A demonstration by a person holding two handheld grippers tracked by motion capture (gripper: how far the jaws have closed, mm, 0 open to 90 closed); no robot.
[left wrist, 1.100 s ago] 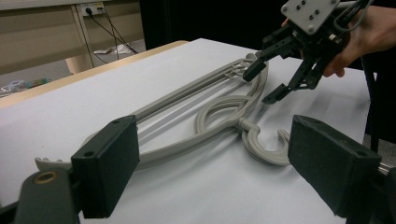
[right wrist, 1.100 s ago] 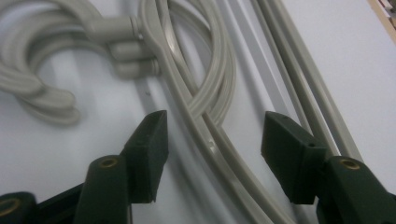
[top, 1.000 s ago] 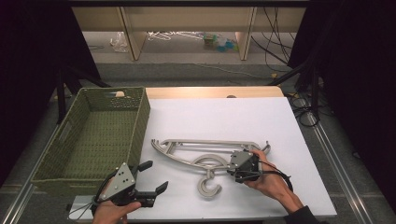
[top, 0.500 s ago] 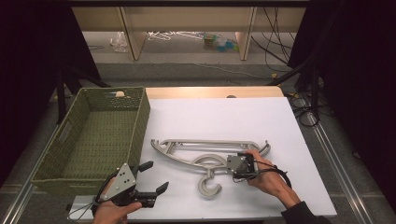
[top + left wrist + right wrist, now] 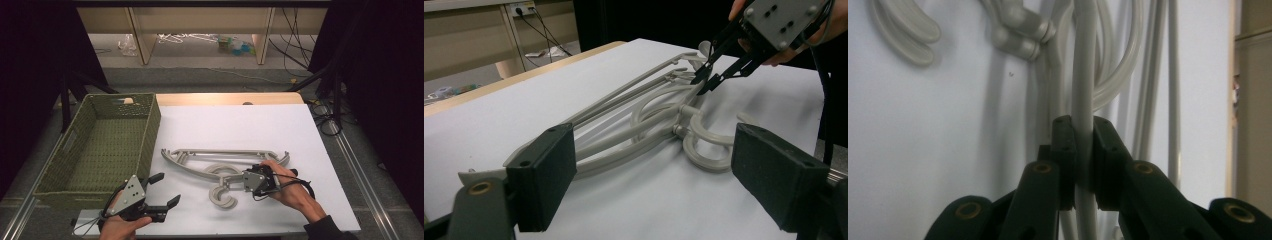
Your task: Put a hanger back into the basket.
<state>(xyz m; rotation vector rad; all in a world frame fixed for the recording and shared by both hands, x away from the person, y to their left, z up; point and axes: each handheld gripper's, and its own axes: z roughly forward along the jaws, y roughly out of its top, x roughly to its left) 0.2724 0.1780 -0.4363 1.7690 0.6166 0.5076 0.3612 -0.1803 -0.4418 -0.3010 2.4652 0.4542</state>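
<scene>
A small stack of grey plastic hangers (image 5: 225, 152) lies flat on the white table sheet, hooks (image 5: 222, 196) toward the front. My right gripper (image 5: 240, 180) lies low at the hangers' right side, pointing left. Its jaws have just been closing and now pinch one grey hanger arm (image 5: 1084, 65) between the pads (image 5: 1065, 150). In the left gripper view the right gripper (image 5: 705, 80) bites that arm just beyond the hooks. My left gripper (image 5: 165, 190) rests near the front left edge, open and holding nothing, aimed at the hangers (image 5: 624, 135).
A green woven basket (image 5: 150, 135) stands at the table's left, close beside the hangers' left tips. The white sheet (image 5: 240, 125) stretches to the back. Beyond the table are wooden shelves and floor cables. The right gripper's cable loops near the wrist.
The right gripper's jaws have closed onto the hanger arm, and that hand has edged slightly left. The left gripper and the hangers have stayed where they were.
</scene>
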